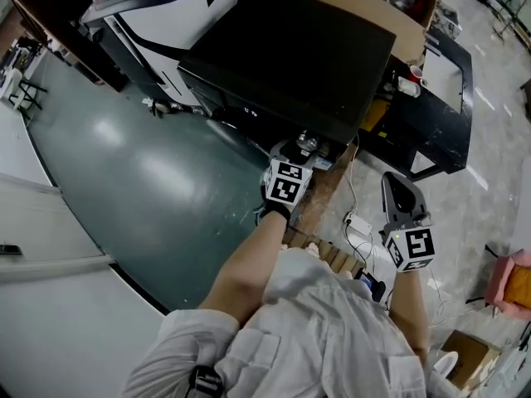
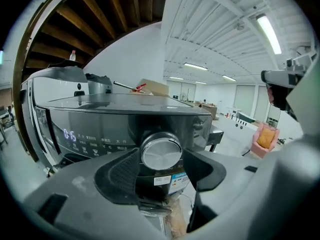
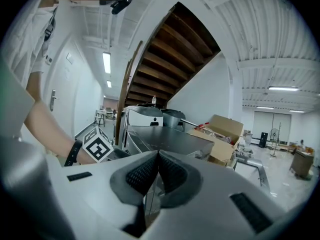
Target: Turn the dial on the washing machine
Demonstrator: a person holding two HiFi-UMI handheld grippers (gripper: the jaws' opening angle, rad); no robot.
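Note:
The dark washing machine [image 1: 290, 56] stands in front of me, with a lit control panel [image 2: 70, 135] on its front. Its round silver dial [image 2: 161, 151] faces the left gripper view head-on. My left gripper [image 2: 161, 157] is at the machine's front edge [image 1: 297, 149], and its black ribbed pads [image 2: 122, 176] press the dial's two sides, so it is shut on the dial. My right gripper [image 1: 400, 187] hangs to the right of the machine, away from it, touching nothing. In the right gripper view its pads [image 3: 145, 171] meet with nothing between them [image 3: 158, 159].
A white-fronted machine [image 1: 166, 7] stands left of the washer and an open cardboard box [image 1: 390, 7] behind it. A black metal stand [image 1: 440, 98] is on the right. A white cable and plug [image 1: 358, 222] lie on the floor by a wooden pallet [image 1: 332, 255].

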